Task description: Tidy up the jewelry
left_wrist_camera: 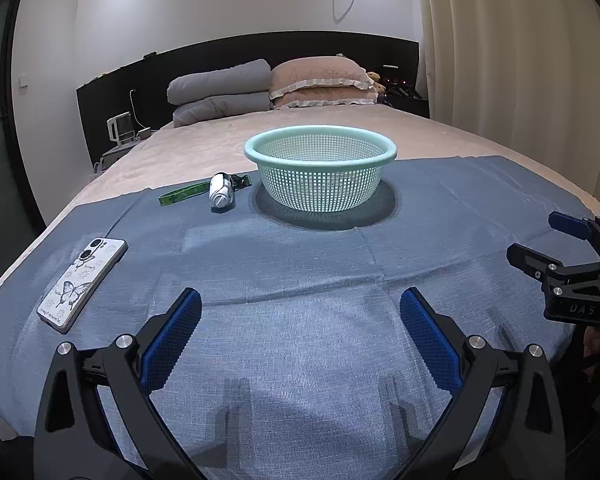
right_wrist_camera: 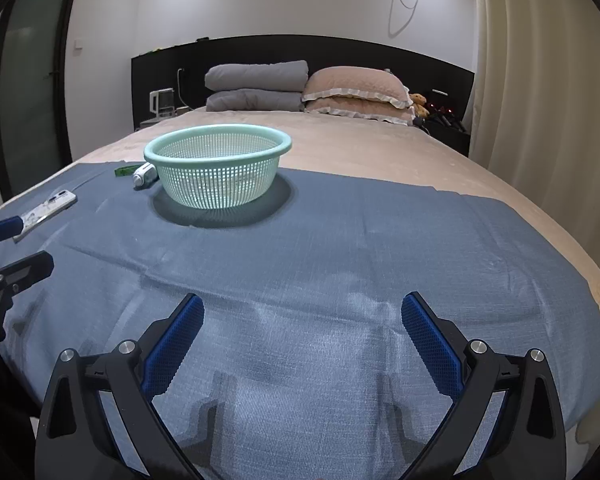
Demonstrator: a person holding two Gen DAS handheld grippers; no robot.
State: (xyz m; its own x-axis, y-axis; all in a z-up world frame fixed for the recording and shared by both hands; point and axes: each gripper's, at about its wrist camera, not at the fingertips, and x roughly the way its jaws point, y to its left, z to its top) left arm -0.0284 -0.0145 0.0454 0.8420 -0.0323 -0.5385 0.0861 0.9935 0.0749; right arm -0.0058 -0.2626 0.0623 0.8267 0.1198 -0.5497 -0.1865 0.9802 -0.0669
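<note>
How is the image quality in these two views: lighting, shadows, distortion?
Left wrist view: sharp, strong fisheye bending at the edges, dark ring shadow under the basket on the blue cloth. Right wrist view: equally sharp, dim cool light, soft shadows of the open right gripper on the cloth.

A mint-green lattice basket [left_wrist_camera: 320,168] is sitting on a blue-grey woven cloth [left_wrist_camera: 300,280], a white butterfly-print phone [left_wrist_camera: 83,280] lying at eight o'clock, a green-strapped watch [left_wrist_camera: 220,192] at nine
</note>
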